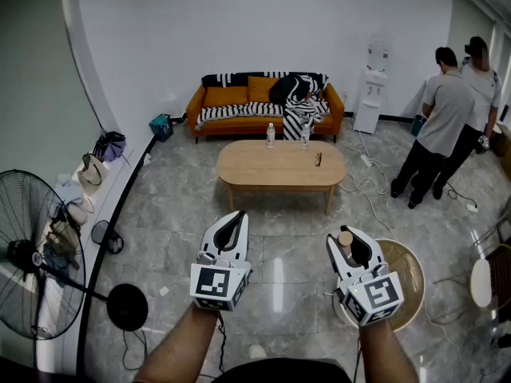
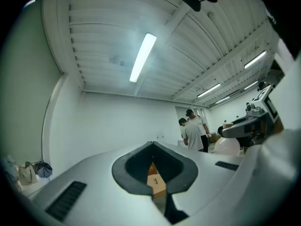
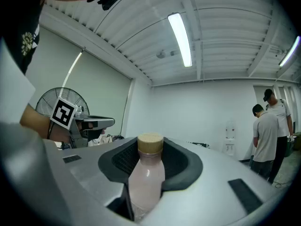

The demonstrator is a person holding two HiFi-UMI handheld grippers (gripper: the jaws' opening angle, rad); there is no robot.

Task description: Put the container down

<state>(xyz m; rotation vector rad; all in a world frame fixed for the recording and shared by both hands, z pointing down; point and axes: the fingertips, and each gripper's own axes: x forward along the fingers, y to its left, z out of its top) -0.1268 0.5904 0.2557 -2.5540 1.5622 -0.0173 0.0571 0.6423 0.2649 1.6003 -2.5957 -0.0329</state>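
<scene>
The container is a small pale-pink bottle (image 3: 145, 180) with a tan cap (image 1: 345, 238). It stands upright between the dark pads of my right gripper (image 3: 150, 147), which is shut on it. In the head view my right gripper (image 1: 349, 236) is held level above the floor, over the near-left rim of a round wooden table (image 1: 409, 282). My left gripper (image 1: 237, 216) is level beside it, at the left. Its jaws meet at the tips with nothing held. In the left gripper view my left gripper (image 2: 153, 146) shows only a thin slit between its pads.
A long wooden coffee table (image 1: 279, 170) stands ahead with two bottles (image 1: 271, 135) and glasses on it. Behind it is an orange sofa (image 1: 239, 102). A floor fan (image 1: 32, 266) is at the left. Two people (image 1: 447, 122) stand at the far right. Cables lie on the floor.
</scene>
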